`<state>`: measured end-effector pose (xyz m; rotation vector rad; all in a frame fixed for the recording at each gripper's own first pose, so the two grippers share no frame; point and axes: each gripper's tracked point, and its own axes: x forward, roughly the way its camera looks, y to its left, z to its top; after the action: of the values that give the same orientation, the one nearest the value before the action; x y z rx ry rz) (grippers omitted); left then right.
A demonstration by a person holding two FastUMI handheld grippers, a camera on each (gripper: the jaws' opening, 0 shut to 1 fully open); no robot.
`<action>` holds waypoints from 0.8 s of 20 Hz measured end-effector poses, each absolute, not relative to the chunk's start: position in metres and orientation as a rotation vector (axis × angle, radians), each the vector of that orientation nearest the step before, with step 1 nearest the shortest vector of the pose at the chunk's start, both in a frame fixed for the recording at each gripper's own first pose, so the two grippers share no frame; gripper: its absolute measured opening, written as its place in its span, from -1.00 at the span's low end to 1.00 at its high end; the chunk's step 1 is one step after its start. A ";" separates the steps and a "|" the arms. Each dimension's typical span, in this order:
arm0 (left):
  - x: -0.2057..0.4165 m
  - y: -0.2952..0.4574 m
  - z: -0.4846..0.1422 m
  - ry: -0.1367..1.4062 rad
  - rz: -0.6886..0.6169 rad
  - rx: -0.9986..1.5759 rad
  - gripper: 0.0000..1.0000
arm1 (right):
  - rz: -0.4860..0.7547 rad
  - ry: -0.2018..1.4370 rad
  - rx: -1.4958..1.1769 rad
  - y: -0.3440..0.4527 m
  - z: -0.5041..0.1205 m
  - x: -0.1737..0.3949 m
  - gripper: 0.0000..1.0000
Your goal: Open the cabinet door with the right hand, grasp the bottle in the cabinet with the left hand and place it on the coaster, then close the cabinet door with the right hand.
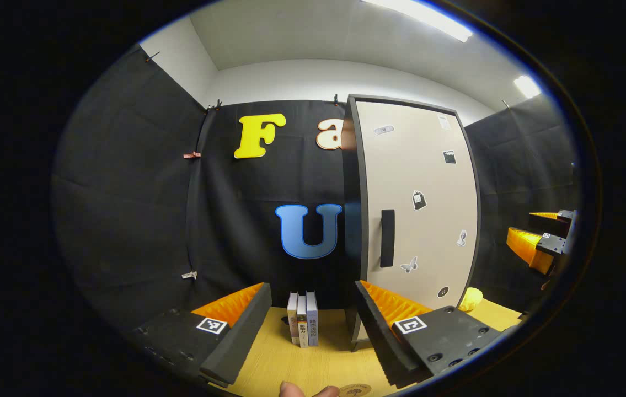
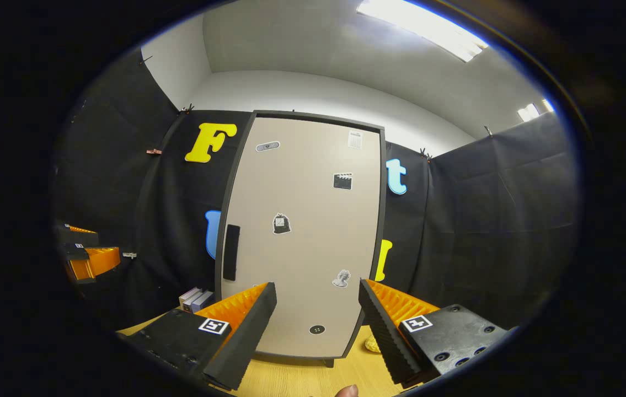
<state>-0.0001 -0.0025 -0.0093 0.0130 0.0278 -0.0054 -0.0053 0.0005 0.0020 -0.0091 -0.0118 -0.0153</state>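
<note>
A tall cabinet with a beige door (image 2: 301, 231) stands shut on the wooden table, a dark vertical handle (image 2: 230, 252) near its left edge. In the left gripper view the same door (image 1: 417, 204) and handle (image 1: 387, 238) sit to the right. My right gripper (image 2: 317, 325) is open in front of the door's lower part, apart from it. My left gripper (image 1: 313, 325) is open, aimed left of the cabinet. A round coaster (image 1: 354, 390) lies on the table at the bottom edge. The other gripper (image 1: 539, 242) shows at the far right; the left one (image 2: 89, 259) shows at the far left.
Three upright books (image 1: 303, 325) stand on the wooden table (image 1: 290, 364) left of the cabinet. A yellow object (image 1: 471, 299) lies by the cabinet's right foot. Black cloth walls close the booth on all sides. A fingertip (image 1: 290, 389) shows at the bottom.
</note>
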 end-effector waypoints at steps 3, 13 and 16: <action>0.000 -0.001 -0.008 0.023 0.001 0.018 0.88 | -0.014 -0.011 -0.016 0.001 0.001 -0.003 0.94; 0.006 0.014 -0.018 0.038 0.030 0.023 0.89 | 0.134 0.000 0.028 0.082 0.000 0.054 0.94; 0.006 0.021 -0.026 0.052 0.035 0.022 0.89 | 0.157 -0.002 0.030 0.118 0.000 0.086 0.94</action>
<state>0.0056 0.0209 -0.0258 0.0217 0.0522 0.0353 0.0861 0.1179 0.0000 0.0296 -0.0023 0.1572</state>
